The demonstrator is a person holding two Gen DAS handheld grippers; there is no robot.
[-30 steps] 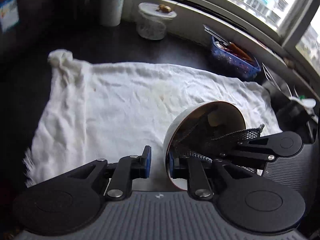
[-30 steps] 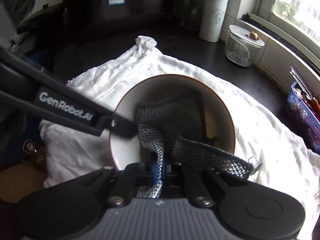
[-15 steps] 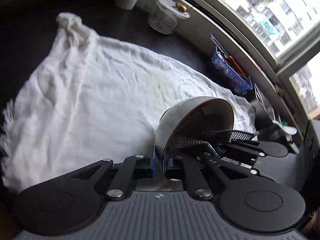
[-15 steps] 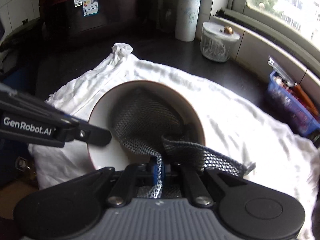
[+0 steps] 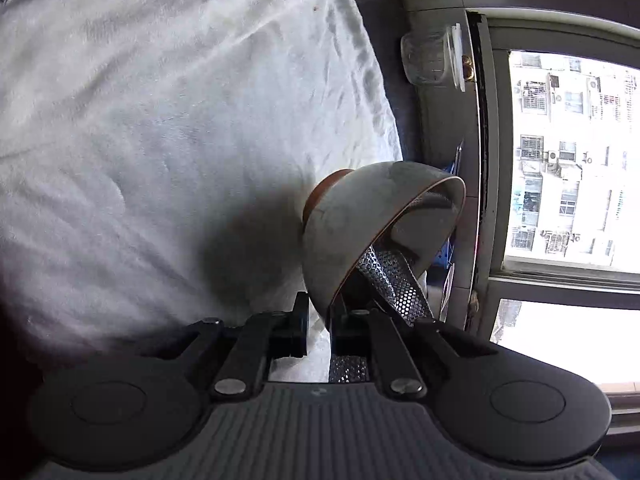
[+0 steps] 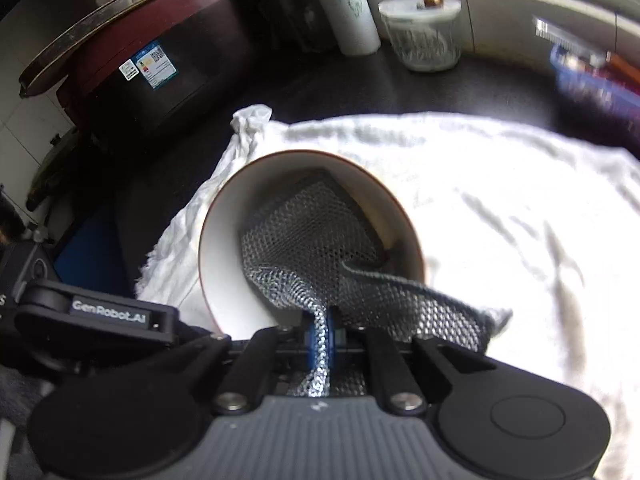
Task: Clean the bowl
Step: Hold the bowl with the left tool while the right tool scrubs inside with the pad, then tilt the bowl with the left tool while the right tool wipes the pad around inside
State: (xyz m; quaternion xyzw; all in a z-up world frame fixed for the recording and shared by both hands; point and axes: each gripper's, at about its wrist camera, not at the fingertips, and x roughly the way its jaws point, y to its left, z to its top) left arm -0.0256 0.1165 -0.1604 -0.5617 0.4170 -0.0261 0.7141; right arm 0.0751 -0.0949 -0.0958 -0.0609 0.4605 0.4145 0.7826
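A white bowl (image 5: pixel 352 220) with a brown rim and foot is tipped on its side over a white cloth (image 5: pixel 160 120). My left gripper (image 5: pixel 319 320) is shut on the bowl's rim, one finger outside and one inside. In the right wrist view the bowl (image 6: pixel 228 248) opens toward me, with a silver mesh scrubbing cloth (image 6: pixel 308 236) pressed against its inner wall. My right gripper (image 6: pixel 320 332) pinches a twisted strand of the mesh; its jaws are opening slightly with the mesh still between them. One left gripper finger (image 6: pixel 108 316) reaches the rim from the left. A strip of mesh (image 5: pixel 394 280) hangs out of the bowl.
A lidded glass jar (image 6: pixel 424 36) and a paper roll (image 6: pixel 352 8) stand at the back of the dark counter. At the right edge is a blue basket (image 6: pixel 592 80), and a dark round cooker (image 6: pixel 140 60) stands at the left. The window (image 5: pixel 568 160) runs along the far side.
My left gripper has rolled and sunk, tipping the bowl further onto its side, closer to the white cloth. The right gripper has rolled a little and the mesh has shifted inside the bowl.
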